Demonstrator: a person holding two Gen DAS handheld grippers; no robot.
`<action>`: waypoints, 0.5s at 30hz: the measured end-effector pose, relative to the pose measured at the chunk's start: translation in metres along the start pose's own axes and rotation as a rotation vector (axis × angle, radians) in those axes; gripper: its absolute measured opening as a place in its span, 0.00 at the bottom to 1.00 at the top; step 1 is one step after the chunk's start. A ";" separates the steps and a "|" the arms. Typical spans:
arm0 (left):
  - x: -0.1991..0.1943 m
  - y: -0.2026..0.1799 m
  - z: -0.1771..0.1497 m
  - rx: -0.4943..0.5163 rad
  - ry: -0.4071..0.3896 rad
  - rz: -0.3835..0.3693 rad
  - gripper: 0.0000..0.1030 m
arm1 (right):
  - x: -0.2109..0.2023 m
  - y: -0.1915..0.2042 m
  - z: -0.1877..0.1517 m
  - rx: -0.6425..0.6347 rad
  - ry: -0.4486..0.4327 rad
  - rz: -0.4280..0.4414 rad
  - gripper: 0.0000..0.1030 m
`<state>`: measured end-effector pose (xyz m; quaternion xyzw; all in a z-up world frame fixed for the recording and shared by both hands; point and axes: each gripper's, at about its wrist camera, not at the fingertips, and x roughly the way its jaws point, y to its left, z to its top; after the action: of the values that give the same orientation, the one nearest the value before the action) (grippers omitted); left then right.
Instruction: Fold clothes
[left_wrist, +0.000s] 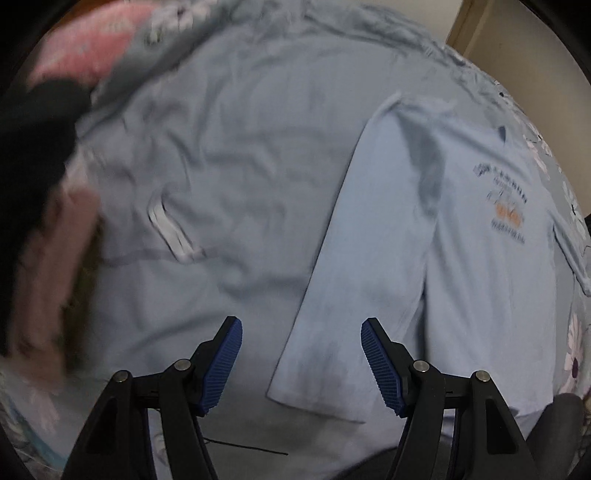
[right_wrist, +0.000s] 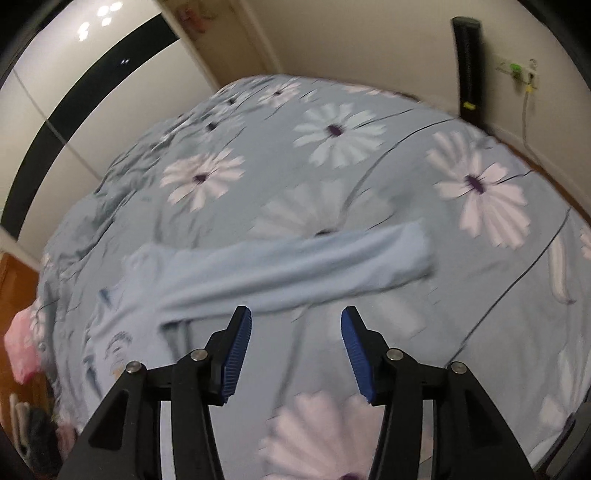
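Left claw (left_wrist: 301, 363): blue ribbed pads well apart, nothing between, hanging over near hem of pale blue cotton shirt (left_wrist: 424, 258). Shirt lies partly folded on bed with grey-blue daisy-print cover (right_wrist: 332, 177), printed logo (left_wrist: 508, 206) toward right side. Right claw (right_wrist: 296, 354): pads apart, empty, above bed cover; shirt's long sleeve (right_wrist: 295, 266) stretched across just beyond. Far left: blurred pink fabric (left_wrist: 88, 48).

Black claw (left_wrist: 301, 363) frames, ribbed blue pads (right_wrist: 236, 356), silver screws.
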<state>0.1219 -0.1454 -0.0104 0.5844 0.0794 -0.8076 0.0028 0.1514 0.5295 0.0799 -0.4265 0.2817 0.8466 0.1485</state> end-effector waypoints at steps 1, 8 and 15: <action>0.009 0.004 -0.003 -0.009 0.018 -0.019 0.67 | 0.001 0.010 -0.004 -0.005 0.010 0.012 0.50; 0.043 0.003 -0.013 0.007 0.081 -0.068 0.55 | 0.006 0.091 -0.018 -0.118 0.049 0.050 0.50; 0.033 -0.007 -0.009 0.066 0.062 -0.074 0.04 | 0.023 0.149 -0.021 -0.166 0.086 0.082 0.50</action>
<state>0.1193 -0.1349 -0.0436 0.6054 0.0744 -0.7909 -0.0490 0.0781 0.3983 0.1037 -0.4613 0.2341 0.8533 0.0655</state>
